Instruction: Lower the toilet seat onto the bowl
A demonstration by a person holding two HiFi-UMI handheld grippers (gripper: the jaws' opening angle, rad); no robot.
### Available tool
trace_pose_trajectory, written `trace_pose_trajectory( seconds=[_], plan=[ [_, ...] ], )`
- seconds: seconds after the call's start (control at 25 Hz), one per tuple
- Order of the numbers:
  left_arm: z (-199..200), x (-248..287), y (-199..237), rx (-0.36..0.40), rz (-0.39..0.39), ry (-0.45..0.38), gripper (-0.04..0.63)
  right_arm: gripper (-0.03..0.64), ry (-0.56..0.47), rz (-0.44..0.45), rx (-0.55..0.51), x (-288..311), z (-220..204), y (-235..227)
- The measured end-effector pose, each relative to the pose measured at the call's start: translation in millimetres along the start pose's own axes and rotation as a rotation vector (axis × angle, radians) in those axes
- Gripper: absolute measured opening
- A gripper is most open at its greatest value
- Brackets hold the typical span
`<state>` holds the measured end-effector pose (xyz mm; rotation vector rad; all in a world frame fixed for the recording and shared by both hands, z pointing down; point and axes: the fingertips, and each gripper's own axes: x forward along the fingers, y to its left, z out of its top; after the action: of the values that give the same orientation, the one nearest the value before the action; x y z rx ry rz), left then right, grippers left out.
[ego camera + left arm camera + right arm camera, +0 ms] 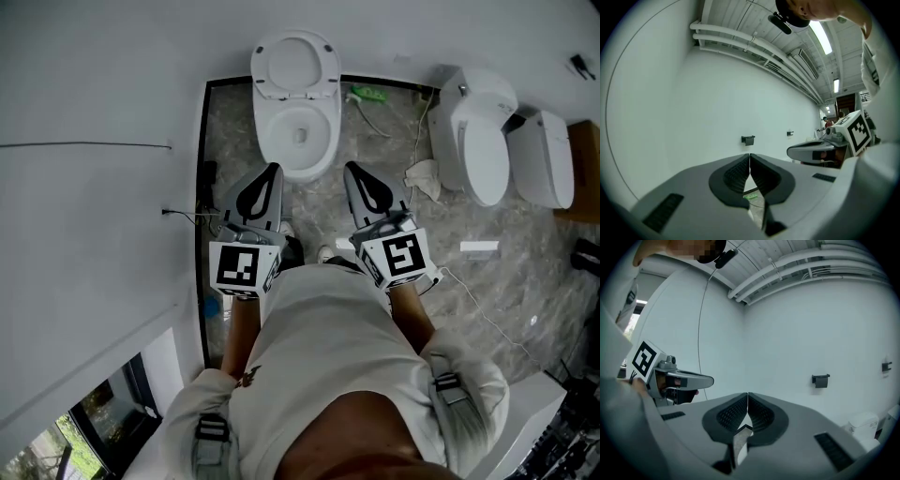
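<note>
In the head view a white toilet stands against the far wall. Its seat is raised, leaning back at the wall, and the bowl below it is uncovered. My left gripper is shut and empty, its tip just short of the bowl's front left rim. Level with it, my right gripper is also shut and empty, off the bowl's front right. Neither touches the toilet. In the left gripper view the jaws meet with nothing between them; the right gripper view shows the same.
A second white toilet and another white fixture stand to the right. A green item, a crumpled cloth, a small white box and loose cables lie on the marbled floor. A white wall runs along the left.
</note>
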<state>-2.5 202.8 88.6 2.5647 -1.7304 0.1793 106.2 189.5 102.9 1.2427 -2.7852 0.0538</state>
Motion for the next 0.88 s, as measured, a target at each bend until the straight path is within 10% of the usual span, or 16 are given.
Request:
trace_pose_trajectory(
  seconds=[0.88],
  plan=[
    [-20, 47, 145, -0.007, -0.193, -0.008, 0.023, 0.021, 0.086, -0.180, -0.042, 137, -4, 41]
  ],
)
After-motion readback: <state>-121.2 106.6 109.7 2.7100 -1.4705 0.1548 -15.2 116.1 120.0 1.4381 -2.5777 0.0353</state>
